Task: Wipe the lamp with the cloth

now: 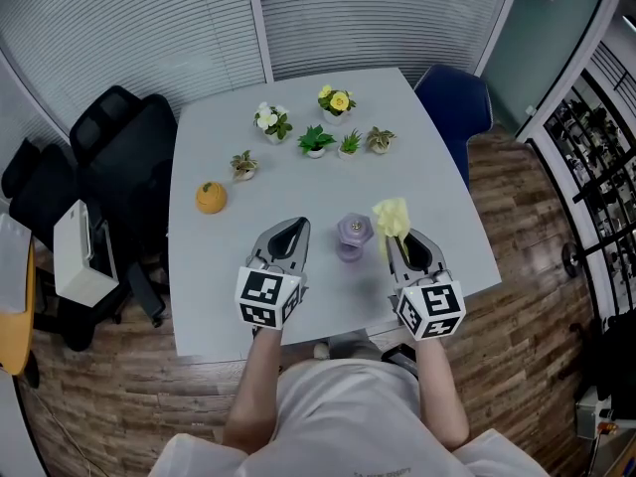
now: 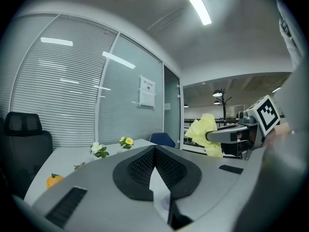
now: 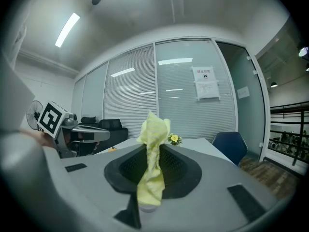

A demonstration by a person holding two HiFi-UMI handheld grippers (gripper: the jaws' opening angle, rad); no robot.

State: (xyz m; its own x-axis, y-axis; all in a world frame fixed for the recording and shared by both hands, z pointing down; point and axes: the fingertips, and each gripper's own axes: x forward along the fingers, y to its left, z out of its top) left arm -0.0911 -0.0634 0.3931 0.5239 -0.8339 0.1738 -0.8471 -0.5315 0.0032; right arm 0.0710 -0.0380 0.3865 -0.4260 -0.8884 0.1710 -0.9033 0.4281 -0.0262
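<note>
Over a light grey table in a glass-walled office, I hold both tools low and nearly level at the near edge, each pointing away from me. My left gripper has its jaws pressed fully together with nothing between them. Its black ribbed pads meet at the tip, which hangs just left of the small lavender lamp. My right gripper is pinching a crumpled pale-yellow cloth. The fabric stands up in a twisted tuft above the jaw tips, and a tail of it hangs down between the pads. The lamp stands on the table between the two gripper tips, closer to the right one, with the cloth just beside its top on the right. I cannot tell whether the fabric touches it. Farther across the table is a loose row of little potted plants, two of them with white and yellow blooms. An orange pumpkin-shaped ornament stands apart on the left. A black office chair is drawn up at the table's left side, and a blue chair is at the far right corner.
</note>
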